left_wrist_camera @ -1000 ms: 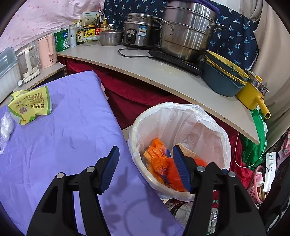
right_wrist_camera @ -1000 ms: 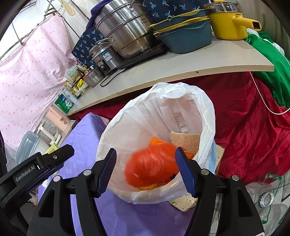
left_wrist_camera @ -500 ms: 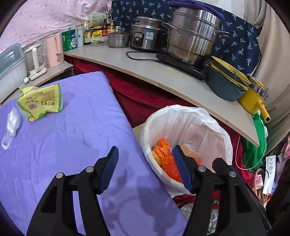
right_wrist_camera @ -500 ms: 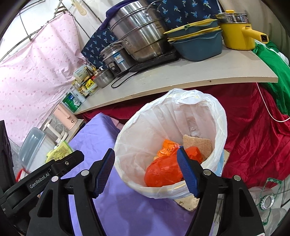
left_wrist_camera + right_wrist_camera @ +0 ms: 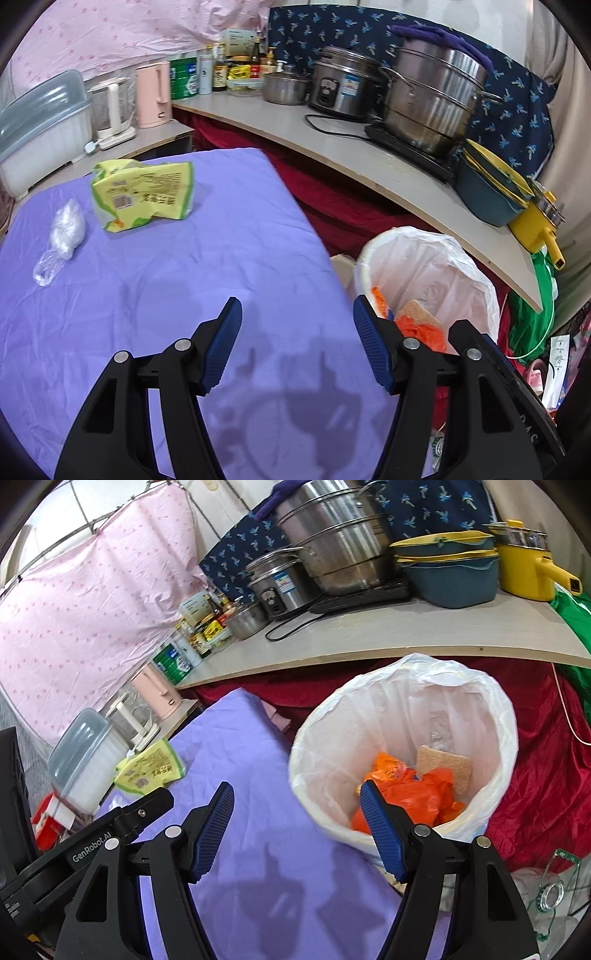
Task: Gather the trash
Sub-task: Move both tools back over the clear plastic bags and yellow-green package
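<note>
Well beyond left gripper (image 5: 297,345), yellow-green wrapper (image 5: 144,194) lies flat.

Large steel steamer pot (image 5: 436,99) on a black hob at the far right, rice cooker (image 5: 341,86) just left of it, stacked blue basins (image 5: 448,568) beside a yellow saucepan (image 5: 524,568), pink kettle (image 5: 153,94) far left, purple cloth (image 5: 184,280) over the near tabletop
</note>
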The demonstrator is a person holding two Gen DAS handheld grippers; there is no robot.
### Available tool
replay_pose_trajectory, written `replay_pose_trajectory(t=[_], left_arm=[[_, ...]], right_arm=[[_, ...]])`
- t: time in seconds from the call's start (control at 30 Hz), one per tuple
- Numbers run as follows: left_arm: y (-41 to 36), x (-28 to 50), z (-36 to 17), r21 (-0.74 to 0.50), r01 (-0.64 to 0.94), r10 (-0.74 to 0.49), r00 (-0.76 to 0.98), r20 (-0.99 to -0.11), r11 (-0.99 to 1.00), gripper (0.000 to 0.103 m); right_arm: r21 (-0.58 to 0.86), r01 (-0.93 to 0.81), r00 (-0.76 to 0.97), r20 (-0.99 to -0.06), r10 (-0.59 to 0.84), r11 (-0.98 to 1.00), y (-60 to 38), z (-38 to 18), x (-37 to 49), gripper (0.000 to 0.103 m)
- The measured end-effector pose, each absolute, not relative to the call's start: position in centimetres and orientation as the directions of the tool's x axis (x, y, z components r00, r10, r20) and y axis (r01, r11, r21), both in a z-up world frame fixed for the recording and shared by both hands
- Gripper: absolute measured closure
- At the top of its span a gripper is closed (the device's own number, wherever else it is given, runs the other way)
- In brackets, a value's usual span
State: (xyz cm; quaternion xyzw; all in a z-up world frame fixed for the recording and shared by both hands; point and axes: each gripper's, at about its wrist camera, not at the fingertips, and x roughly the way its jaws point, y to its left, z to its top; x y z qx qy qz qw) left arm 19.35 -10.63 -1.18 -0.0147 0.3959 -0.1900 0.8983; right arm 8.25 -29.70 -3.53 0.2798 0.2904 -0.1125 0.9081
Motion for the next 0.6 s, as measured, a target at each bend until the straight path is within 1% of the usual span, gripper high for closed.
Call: replay_pose_trajectory(t=[0.07, 0.13, 0.47, 0.6], left_arm=[[-9.1, 19.7, -1.3, -0.178, 0.305, -0.337, 0.622, -0.707, 0.936, 0.042], [-7.7, 20.0, -1.5, -0.178, 0.28, -0.32, 0.631, -0.706, 0.943, 0.037], [0.6, 21.7, -2.4, -0.164, 0.152, -0.224, 0.665, -0.712, 0.975, 0.036], [4.0, 22.4, -3.1, -0.138, 0.108, -0.175, 0.674, -0.718, 0.985, 0.033]], right_arm=[[0.434, 0.349, 0.805, -0.592, -0.028, 0.83, -28.5, -3.4, 8.8, 0.035], [0.429, 0.332, 0.803, -0.595, -0.014, 0.84, -27.5, -3.4, 9.4, 0.035], [0.409, 0.242, 0.788, -0.612, 0.067, 0.88, -20.9, -3.7, 12.8, 0.035], [0.403, 0.215, 0.778, -0.621, 0.093, 0.89, -18.7, -4.1, 14.0, 0.035]])
